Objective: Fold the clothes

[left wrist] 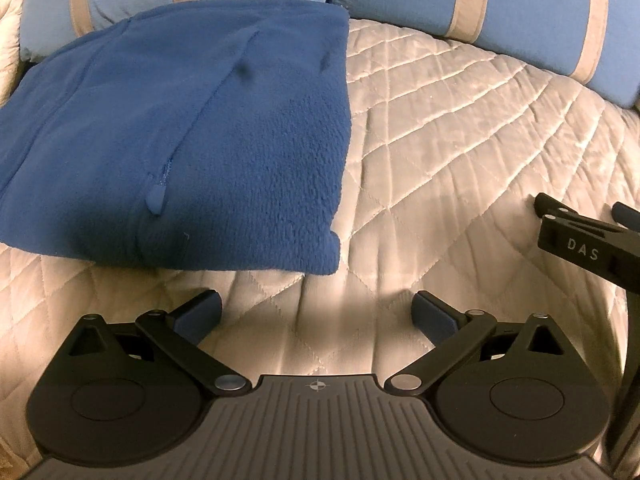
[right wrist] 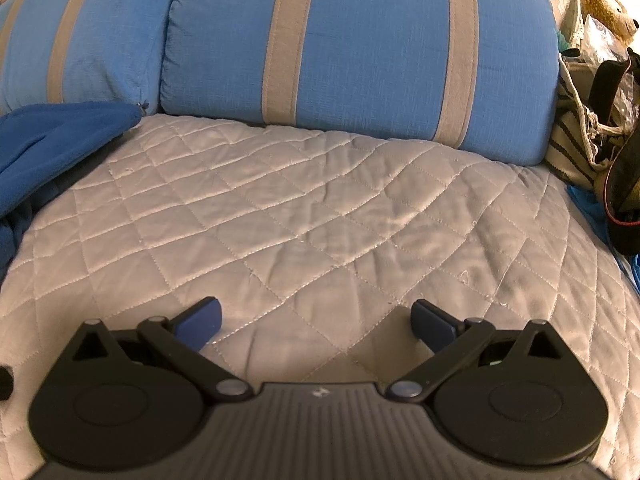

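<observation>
A folded blue fleece garment (left wrist: 172, 132) with a zipper lies on the quilted beige bedspread (left wrist: 440, 140), ahead and to the left of my left gripper (left wrist: 316, 312). That gripper is open and empty, a short way back from the fleece's near edge. The right gripper (left wrist: 580, 216) shows at the right edge of the left wrist view. In the right wrist view my right gripper (right wrist: 316, 318) is open over bare bedspread (right wrist: 300, 220), holding nothing. The blue fleece (right wrist: 48, 144) lies far to its left.
Blue pillows with beige stripes (right wrist: 360, 48) line the back of the bed, also as striped pillows (left wrist: 520, 8) in the left view. At the right edge sit a striped bag (right wrist: 576, 140), dark items and a stuffed toy (right wrist: 608, 8).
</observation>
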### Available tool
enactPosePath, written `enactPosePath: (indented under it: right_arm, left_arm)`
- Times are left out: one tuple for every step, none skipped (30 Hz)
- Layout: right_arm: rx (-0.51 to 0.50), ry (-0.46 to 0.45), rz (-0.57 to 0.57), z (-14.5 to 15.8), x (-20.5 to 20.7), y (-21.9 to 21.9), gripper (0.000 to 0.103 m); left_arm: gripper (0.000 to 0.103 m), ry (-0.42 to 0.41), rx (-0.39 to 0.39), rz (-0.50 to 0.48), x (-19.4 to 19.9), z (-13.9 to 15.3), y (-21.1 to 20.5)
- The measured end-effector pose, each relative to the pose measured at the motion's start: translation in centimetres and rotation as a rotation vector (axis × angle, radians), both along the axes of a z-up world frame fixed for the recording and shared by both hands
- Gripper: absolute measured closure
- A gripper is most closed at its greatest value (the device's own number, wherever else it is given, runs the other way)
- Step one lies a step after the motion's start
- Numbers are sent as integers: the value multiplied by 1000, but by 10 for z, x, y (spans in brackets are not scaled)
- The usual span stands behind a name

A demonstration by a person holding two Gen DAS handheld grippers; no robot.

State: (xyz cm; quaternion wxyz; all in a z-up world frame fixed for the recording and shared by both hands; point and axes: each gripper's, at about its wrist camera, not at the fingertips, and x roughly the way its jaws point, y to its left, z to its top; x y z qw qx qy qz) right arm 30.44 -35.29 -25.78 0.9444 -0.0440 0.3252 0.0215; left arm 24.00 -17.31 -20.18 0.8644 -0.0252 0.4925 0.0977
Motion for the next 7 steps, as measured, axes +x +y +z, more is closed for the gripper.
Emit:
enactPosePath:
  right_arm:
    - [0, 0, 0, 0, 0, 0, 0]
    - [0, 0, 0, 0, 0, 0, 0]
    - [0, 0, 0, 0, 0, 0, 0]
    - [0, 0, 0, 0, 0, 0, 0]
    - [0, 0, 0, 0, 0, 0, 0]
    - [0, 0, 0, 0, 0, 1, 0]
    - [-1, 0, 0, 0, 0, 1, 0]
  left_arm:
    - [0, 1, 1, 0, -1, 0, 0]
    - [0, 1, 1, -1, -2, 1, 0]
    - [0, 1, 5, -4, -2, 1, 0]
    - [0, 1, 9, -7, -3, 1, 0]
    - [0, 1, 13, -10, -3, 1, 0]
    - [0, 1, 16, -13, -3, 1, 0]
    - [0, 1, 19, -16, -3, 2, 0]
